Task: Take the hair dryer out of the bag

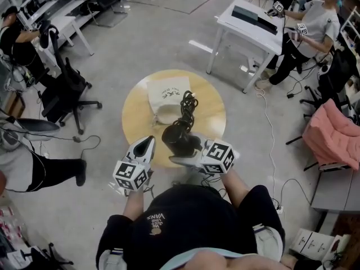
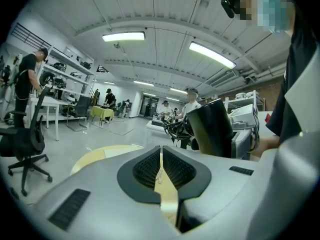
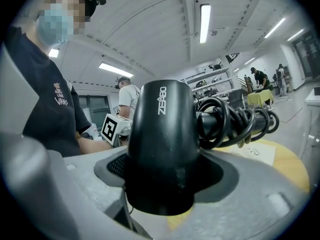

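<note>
The hair dryer point(image 3: 162, 144), black with white lettering on its barrel, is out of the bag and clamped between the jaws of the right gripper point(image 3: 167, 173), whose dark pads press on the barrel from both sides; its handle points away from the gripper, and the black cord point(image 3: 235, 121) is wound round it in loops; in the head view the hair dryer point(image 1: 180, 139) hangs over the near part of the round wooden table point(image 1: 135, 114), with the cord point(image 1: 187, 108) reaching out toward the bag; the right gripper point(image 1: 181, 157) comes at it from the person's right side; the white bag point(image 1: 169, 97) lies flat and slack on the table beyond it, apart from the dryer, dark print on its upper face; the left gripper point(image 1: 151, 140) hovers just left of the dryer, not touching it; in the left gripper view its jaws point(image 2: 160, 151) stand together at the tips with nothing held between them, only a sliver of table point(image 2: 100, 154) showing through; farther out on the grey floor stand a white desk point(image 1: 253, 24) with a seated person and a black office chair point(image 1: 67, 86).
</note>
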Demonstrator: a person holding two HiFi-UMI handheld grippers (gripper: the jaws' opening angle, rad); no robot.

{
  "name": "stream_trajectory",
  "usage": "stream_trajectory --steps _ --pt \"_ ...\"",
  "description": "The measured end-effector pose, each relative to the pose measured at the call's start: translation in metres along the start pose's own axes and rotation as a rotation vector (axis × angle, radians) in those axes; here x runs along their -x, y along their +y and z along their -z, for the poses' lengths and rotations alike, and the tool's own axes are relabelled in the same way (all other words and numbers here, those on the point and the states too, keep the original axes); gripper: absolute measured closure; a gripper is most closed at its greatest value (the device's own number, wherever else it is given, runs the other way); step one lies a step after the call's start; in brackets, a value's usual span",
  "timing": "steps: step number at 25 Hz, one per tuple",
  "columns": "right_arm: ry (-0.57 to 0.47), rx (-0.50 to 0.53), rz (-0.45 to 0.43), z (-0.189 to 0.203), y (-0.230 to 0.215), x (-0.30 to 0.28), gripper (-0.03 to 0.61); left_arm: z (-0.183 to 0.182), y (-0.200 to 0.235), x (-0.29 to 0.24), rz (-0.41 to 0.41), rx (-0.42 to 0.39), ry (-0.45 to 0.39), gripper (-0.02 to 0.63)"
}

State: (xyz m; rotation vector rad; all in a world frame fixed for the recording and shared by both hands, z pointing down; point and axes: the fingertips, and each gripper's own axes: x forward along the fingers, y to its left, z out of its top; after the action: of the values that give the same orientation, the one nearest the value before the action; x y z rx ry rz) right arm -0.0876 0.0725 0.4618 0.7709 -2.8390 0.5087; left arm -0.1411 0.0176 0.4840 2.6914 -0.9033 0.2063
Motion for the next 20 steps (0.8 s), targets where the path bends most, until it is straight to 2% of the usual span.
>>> stream_trajectory --steps 20 --pt "-0.128 -0.075 -0.008 -0.008 0.013 0.007 0.221 -0.001 -0.018 0.009 0.041 -0.024 -0.001 0.586"
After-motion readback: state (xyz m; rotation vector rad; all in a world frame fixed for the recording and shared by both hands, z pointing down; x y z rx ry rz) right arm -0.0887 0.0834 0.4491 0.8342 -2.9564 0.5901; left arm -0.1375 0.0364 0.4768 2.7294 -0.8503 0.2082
